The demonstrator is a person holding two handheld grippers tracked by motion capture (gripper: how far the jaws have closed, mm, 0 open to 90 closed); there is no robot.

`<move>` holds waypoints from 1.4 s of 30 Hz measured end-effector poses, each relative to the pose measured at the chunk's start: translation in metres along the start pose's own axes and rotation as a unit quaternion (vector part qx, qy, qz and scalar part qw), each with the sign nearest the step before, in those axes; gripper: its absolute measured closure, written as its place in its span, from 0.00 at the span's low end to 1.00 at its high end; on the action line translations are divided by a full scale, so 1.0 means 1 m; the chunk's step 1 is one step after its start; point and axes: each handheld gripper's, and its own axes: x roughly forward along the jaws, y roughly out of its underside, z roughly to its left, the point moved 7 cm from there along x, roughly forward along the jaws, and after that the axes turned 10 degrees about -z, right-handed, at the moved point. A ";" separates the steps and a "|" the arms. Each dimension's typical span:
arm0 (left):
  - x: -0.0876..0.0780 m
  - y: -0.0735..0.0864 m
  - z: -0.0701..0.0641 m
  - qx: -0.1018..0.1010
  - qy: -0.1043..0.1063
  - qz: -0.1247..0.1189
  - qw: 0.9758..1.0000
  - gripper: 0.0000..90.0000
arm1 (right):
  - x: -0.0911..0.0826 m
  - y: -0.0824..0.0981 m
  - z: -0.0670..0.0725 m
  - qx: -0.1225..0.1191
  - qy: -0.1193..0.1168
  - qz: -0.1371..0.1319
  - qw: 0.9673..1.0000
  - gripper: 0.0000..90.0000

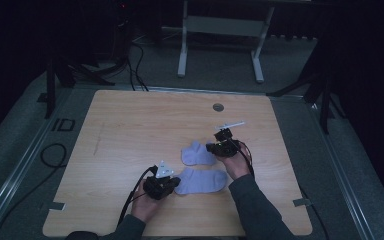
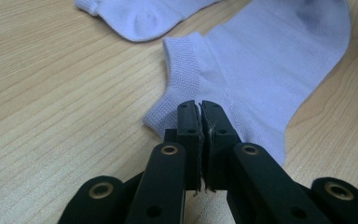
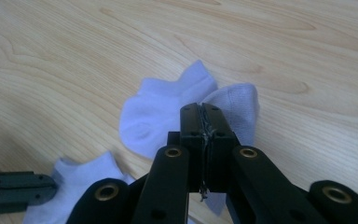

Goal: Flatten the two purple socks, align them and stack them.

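Two pale lilac ankle socks lie on the wooden table (image 1: 130, 125). The near sock (image 1: 202, 181) (image 2: 261, 60) lies flat, its cuff toward my left gripper (image 1: 176, 187) (image 2: 200, 106), whose jaws are shut with the tips on the cuff edge. The far sock (image 1: 196, 154) (image 3: 158, 112) is bunched. My right gripper (image 1: 211, 148) (image 3: 200, 108) is shut on its right end, where the fabric folds up beside the jaw tips. In the right gripper view, the near sock (image 3: 79, 177) and the left gripper (image 3: 51, 187) show at the lower left. The far sock's toe (image 2: 144, 16) shows at the top of the left gripper view.
A round cable grommet (image 1: 218, 107) sits near the table's far edge. Tape marks (image 1: 55, 205) lie at the near corners. Beyond the table stand a white frame's legs (image 1: 182, 55), with cables (image 1: 55, 155) on the floor to the left.
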 end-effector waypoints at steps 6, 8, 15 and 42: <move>0.000 0.000 0.000 0.000 0.001 0.000 1.000 0.97 | -0.008 0.007 -0.011 0.011 0.006 -0.002 1.000 0.98; 0.000 0.000 0.000 0.000 0.001 0.000 1.000 0.97 | -0.011 0.009 -0.016 0.015 0.008 -0.003 1.000 0.98; 0.000 0.000 0.000 -0.001 0.001 -0.001 1.000 0.97 | -0.016 0.020 -0.029 0.005 0.029 0.008 1.000 0.98; 0.000 0.000 0.001 -0.004 0.003 -0.001 1.000 0.97 | -0.029 0.067 -0.074 0.004 0.109 0.030 0.994 0.97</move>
